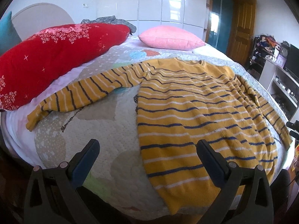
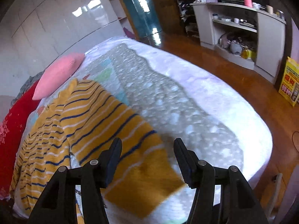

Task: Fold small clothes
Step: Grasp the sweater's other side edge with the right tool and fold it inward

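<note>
The left gripper [image 1: 147,160] is hovering with fingers apart above the hem of the mustard-yellow knitted sweater with navy and white stripes [image 1: 186,102], which is lying spread flat on the quilted patterned bed [image 1: 93,134]. The right gripper [image 2: 147,158] is likewise hanging apart and empty over the right sleeve. Folding seems not yet begun; next, each gripper probably needs to pinch a sleeve or side edge.

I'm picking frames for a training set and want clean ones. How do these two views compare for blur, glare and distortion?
Left wrist view: sharp on the striped sweater, with window glare on the glossy wardrobe and fisheye bulging of the bed. Right wrist view: motion-smeared sweater stripes and bedspread, sharp tongs, glare on the wardrobe and dark corners.
</note>
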Tool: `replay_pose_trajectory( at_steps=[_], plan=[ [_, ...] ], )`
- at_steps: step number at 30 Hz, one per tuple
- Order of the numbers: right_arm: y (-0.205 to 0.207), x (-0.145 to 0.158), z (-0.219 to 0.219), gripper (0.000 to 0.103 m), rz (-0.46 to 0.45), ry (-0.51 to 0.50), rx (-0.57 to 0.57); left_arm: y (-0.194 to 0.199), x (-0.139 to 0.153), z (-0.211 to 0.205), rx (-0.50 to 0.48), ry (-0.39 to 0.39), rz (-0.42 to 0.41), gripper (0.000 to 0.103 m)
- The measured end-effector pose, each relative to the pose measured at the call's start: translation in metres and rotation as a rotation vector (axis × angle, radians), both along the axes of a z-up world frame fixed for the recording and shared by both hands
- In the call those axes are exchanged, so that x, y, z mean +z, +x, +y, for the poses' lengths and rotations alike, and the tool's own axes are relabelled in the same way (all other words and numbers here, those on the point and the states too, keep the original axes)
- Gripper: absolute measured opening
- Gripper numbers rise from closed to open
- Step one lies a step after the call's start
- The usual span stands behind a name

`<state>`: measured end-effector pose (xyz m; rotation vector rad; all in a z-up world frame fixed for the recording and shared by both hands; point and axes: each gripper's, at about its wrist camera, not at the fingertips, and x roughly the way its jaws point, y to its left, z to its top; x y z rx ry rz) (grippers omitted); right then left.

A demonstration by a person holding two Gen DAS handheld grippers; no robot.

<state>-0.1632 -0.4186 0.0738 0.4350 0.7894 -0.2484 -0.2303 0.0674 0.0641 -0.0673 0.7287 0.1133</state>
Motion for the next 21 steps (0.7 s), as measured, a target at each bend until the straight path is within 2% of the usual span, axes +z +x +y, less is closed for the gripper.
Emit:
replay_pose_trajectory(
  at_steps=[2,5,8,9,10,11,14,16,21],
  plan=[
    [-0.003,-0.005,-0.003,0.065,0.01,0.02,0.0,0.0,0.001,-0.004,-0.005,0.011,-0.004,0.103],
    [-0.003,-0.008,0.007,0.067,0.017,-0.018,0.01,-0.001,0.002,-0.01,-0.021,0.022,-0.004,0.103],
    [0.004,-0.009,0.021,0.068,0.014,-0.012,0.044,-0.001,0.001,-0.013,-0.032,0.028,-0.007,0.103],
    [0.007,-0.009,0.027,0.057,0.015,-0.012,0.06,-0.002,0.001,-0.013,-0.033,0.026,-0.008,0.103],
    [0.011,-0.008,0.033,0.027,0.024,-0.015,0.082,-0.001,0.001,-0.013,-0.035,0.024,-0.008,0.103],
    [0.015,-0.008,0.037,0.014,0.035,-0.012,0.102,-0.001,0.002,-0.013,-0.036,0.022,-0.009,0.103],
    [0.018,0.009,0.033,0.01,-0.019,0.023,0.127,0.001,0.004,-0.011,-0.04,0.022,-0.015,0.103],
    [0.018,0.028,0.018,0.009,-0.056,0.019,0.092,0.003,0.007,-0.009,-0.037,0.023,-0.023,0.103],
    [0.023,0.074,-0.042,0.009,-0.072,-0.106,-0.102,0.013,0.007,-0.002,-0.025,-0.011,-0.036,0.103]
  ],
)
